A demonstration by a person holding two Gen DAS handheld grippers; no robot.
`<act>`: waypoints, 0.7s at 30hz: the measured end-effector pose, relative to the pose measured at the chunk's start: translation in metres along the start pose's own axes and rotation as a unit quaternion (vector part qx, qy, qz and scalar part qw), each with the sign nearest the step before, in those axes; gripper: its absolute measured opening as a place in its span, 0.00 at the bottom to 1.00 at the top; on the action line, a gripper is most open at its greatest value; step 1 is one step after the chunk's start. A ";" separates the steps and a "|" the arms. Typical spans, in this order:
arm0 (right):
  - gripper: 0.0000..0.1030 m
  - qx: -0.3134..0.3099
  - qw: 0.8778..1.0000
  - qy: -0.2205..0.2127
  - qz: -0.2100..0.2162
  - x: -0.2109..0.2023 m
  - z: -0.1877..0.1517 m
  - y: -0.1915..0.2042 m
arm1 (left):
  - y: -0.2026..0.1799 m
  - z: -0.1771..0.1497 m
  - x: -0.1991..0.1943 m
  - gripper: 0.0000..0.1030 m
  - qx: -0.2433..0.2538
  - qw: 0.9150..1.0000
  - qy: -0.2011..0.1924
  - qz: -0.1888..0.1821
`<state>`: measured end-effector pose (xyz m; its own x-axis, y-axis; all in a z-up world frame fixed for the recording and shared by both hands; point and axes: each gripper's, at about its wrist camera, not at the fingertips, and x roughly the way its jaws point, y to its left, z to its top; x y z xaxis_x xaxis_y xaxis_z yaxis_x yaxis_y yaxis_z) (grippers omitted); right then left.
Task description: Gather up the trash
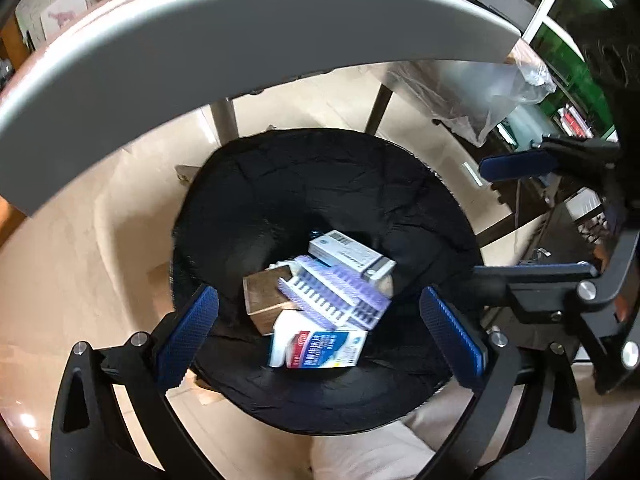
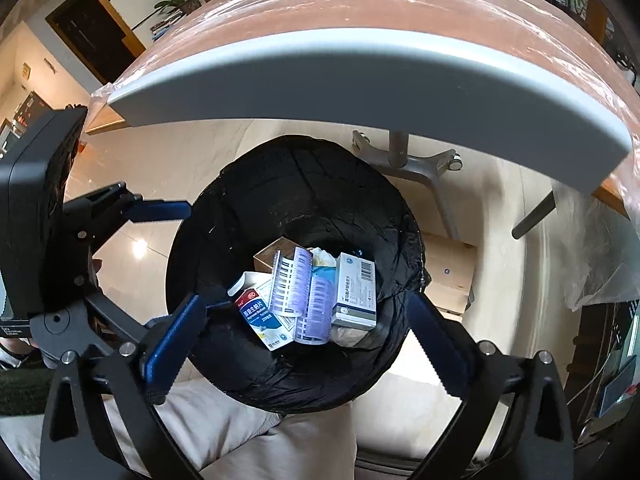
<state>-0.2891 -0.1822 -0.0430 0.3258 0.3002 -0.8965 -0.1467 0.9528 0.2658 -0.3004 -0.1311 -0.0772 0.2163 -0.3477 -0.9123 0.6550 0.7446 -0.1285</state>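
Below, boxes (image 1: 320,300) in bin (image 1: 280,184) (probably loose); both fingers (image 1: 188,336) apart, empty.

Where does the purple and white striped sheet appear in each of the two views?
Left wrist view: purple sheet lies just right of centre, on top of the boxes in the bin.
Right wrist view: purple sheet lies near the centre, between two boxes.
Shared landmark: the black-lined bin.

Bin (image 2: 288,184) mouth wide open below; table edge (image 2: 360,80) overhangs its far side, boxes (image 2: 316,292) fill btm.
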 end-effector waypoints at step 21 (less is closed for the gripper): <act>0.96 0.034 0.996 -0.076 0.019 -0.085 -0.005 -0.022 | -0.008 0.010 -0.066 0.98 -0.013 0.999 -0.048 -0.002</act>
<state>-0.3178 -0.2288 0.0253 0.4605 0.3339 -0.8224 -0.0992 0.9401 0.3262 -0.3130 -0.1201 -0.0119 0.2827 -0.4030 -0.8704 0.6373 0.7571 -0.1435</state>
